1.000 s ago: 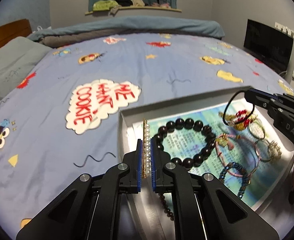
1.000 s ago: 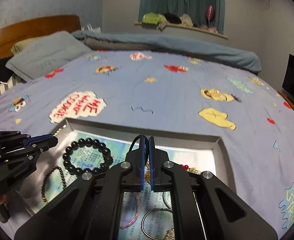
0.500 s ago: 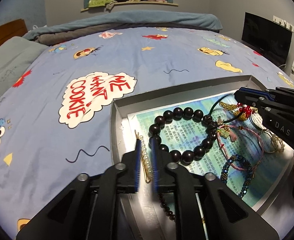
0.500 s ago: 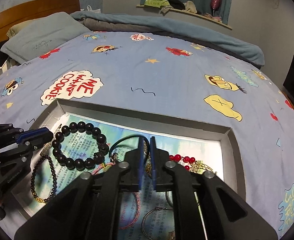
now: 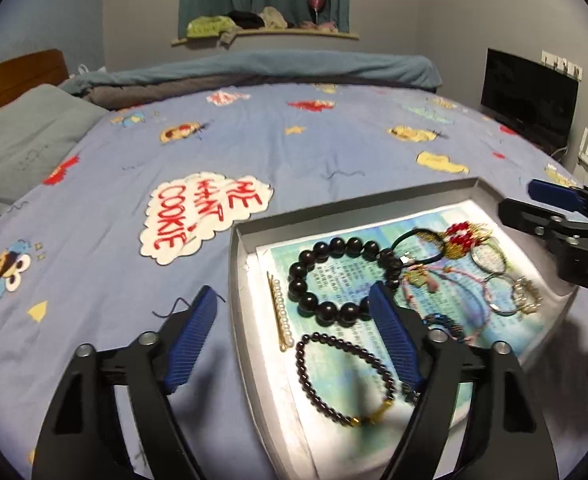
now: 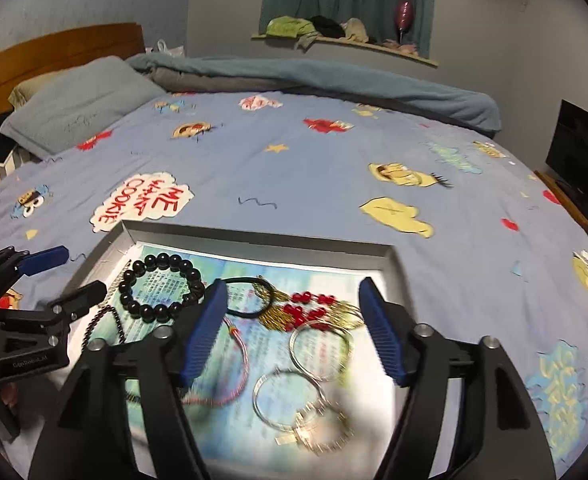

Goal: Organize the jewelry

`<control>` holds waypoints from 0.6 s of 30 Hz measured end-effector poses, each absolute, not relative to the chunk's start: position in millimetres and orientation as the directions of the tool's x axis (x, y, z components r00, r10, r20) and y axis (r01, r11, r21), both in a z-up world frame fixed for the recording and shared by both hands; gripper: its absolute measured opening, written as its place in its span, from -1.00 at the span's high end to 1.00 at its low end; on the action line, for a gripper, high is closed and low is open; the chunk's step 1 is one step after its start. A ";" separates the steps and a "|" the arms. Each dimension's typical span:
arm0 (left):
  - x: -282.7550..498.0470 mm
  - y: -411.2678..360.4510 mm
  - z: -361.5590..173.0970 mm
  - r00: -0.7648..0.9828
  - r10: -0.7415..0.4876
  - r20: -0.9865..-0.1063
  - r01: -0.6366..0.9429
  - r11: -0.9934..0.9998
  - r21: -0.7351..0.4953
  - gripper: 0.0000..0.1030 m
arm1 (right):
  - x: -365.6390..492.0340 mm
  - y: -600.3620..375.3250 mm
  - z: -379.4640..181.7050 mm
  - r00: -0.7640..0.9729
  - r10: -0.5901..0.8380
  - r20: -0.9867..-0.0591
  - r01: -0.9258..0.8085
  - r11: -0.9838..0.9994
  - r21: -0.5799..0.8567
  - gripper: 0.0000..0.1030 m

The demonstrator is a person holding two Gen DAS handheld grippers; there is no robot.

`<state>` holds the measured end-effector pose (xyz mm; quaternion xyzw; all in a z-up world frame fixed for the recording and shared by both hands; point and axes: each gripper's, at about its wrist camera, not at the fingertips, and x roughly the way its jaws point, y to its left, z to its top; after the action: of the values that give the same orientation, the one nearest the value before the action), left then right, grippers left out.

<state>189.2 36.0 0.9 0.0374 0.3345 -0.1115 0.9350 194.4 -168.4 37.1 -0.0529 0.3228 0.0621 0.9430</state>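
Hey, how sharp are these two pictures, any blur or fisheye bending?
Left wrist view: mostly sharp, slight smear on the hair tie; tray edges bow from the fisheye. Right wrist view: motion blur smears the near rings and paper; the far bed stays crisp.

Pearl hairpin [image 5: 280, 317], blk bead bracelets [image 5: 339, 280], gold/red pcs [image 6: 313, 310], all flat in grey tray [image 5: 238, 280].

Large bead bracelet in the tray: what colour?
Black, glossy beads; clearest in the left wrist view.
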 end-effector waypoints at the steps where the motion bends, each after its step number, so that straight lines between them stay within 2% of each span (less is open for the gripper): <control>1: 185.4 34.9 3.0 0.752 -0.188 -0.632 0.236 0.972 -0.007 -0.54 | 185.7 -171.6 43.8 0.792 0.088 -0.604 -0.153 0.987 -0.057 -0.48; 4: 167.3 31.6 14.1 0.761 -0.192 -0.619 0.235 0.972 -0.013 -0.58 | 160.5 -177.7 60.7 0.812 0.100 -0.575 -0.163 0.985 -0.059 -0.70; 6: 155.7 31.1 20.2 0.759 -0.193 -0.622 0.234 0.972 -0.017 -0.80 | 144.2 -181.2 69.6 0.821 0.109 -0.560 -0.173 0.983 -0.062 -0.89; 13: 106.3 27.5 45.0 0.792 -0.156 -0.591 0.227 0.973 0.048 -0.82 | 90.3 -196.2 82.6 0.838 0.132 -0.530 -0.172 0.985 -0.027 -0.89; 18: 77.7 29.5 49.6 0.795 -0.169 -0.583 0.221 0.975 0.018 -0.88 | 64.7 -205.1 73.8 0.836 0.151 -0.528 -0.164 0.986 0.021 -0.89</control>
<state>77.7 29.5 49.6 0.0424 0.3034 -0.1031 0.9463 64.7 -205.1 73.8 -0.0125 0.2746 0.0821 0.9580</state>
